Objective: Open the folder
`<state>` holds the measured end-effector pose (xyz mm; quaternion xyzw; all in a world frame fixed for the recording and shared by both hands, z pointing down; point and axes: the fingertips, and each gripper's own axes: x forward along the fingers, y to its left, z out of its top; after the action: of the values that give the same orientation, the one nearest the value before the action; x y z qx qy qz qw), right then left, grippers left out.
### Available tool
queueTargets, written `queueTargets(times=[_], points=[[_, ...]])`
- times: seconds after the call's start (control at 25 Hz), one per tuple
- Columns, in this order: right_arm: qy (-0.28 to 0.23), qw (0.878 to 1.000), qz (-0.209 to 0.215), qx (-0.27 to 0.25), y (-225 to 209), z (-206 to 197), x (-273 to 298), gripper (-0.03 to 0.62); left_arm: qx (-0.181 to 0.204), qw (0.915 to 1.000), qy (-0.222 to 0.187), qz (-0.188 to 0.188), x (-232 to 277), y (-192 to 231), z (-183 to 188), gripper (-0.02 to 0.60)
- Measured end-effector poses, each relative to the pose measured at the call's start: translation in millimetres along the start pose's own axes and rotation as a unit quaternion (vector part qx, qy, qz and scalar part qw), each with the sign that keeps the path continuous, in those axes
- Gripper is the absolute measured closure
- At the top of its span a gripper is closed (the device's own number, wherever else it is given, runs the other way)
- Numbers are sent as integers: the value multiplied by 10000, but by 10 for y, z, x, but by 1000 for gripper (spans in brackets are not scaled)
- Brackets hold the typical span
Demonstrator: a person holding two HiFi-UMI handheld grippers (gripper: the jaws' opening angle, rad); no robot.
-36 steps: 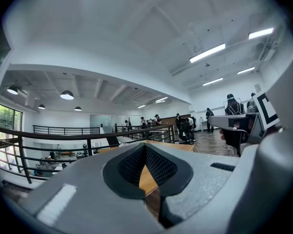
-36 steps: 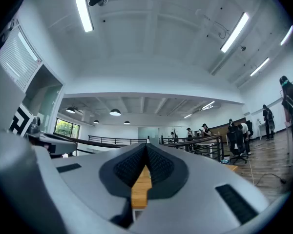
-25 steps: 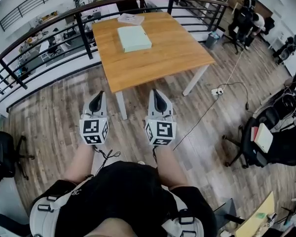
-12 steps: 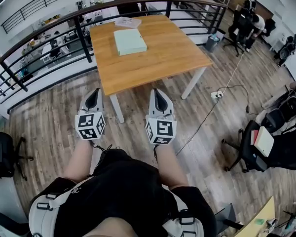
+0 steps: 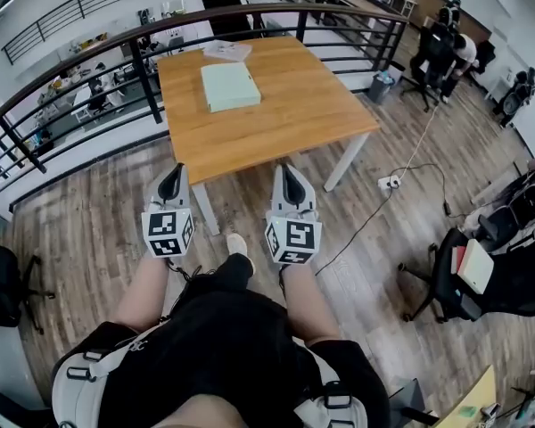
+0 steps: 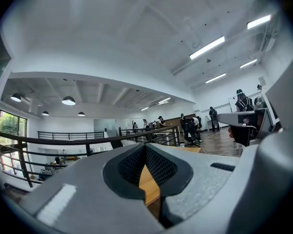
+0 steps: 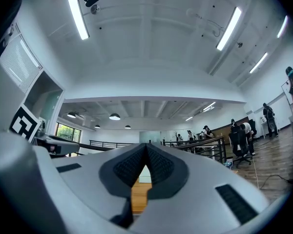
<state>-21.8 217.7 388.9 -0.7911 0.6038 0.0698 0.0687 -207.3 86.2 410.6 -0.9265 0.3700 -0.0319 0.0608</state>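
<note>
**Head view:** The folder (image 5: pixel 230 86), pale green and closed, lies flat on the far left part of the wooden table (image 5: pixel 294 105). A small stack of papers (image 5: pixel 227 51) sits just beyond it, at the table's far edge. Both tools are short of the table's near edge, over the floor, well apart from the folder. The left gripper (image 5: pixel 173 178) and the right gripper (image 5: pixel 288 175) point side by side toward the table. The folder sits ahead of them, about midway between their two lines, so neither looks clearly nearer. Its outline reads close to square from here, and I cannot tell which side is the long one or where the opening edge is.

**Left gripper view:** The left gripper (image 6: pixel 145 149) has its jaws closed tip to tip with nothing between them. Only a strip of the table's wood (image 6: pixel 147 184) shows through the gap lower down.

**Right gripper view:** The right gripper (image 7: pixel 146 152) is also pressed closed and empty, with the table's wood (image 7: pixel 138 193) visible below the tips.

By my judgement, the coming move is a reach across the table's near half, with the jaws parting first.
</note>
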Motion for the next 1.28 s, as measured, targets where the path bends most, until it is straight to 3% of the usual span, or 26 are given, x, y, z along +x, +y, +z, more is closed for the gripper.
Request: queueTargets(times=[0.6,0.88,1.28], points=[[229,9994,-223,-161,-681,-394,1065,588,-113,9997,132,-199,1427,-20,-220,577],[493,9986,-100,172,-971,-654,2000,588,-127,9993,334,-114,2296,214,-344,578],[792,9964,228,210,-1146,-963,3346,588,-172,9979,608,114,3417,643,-510,578]])
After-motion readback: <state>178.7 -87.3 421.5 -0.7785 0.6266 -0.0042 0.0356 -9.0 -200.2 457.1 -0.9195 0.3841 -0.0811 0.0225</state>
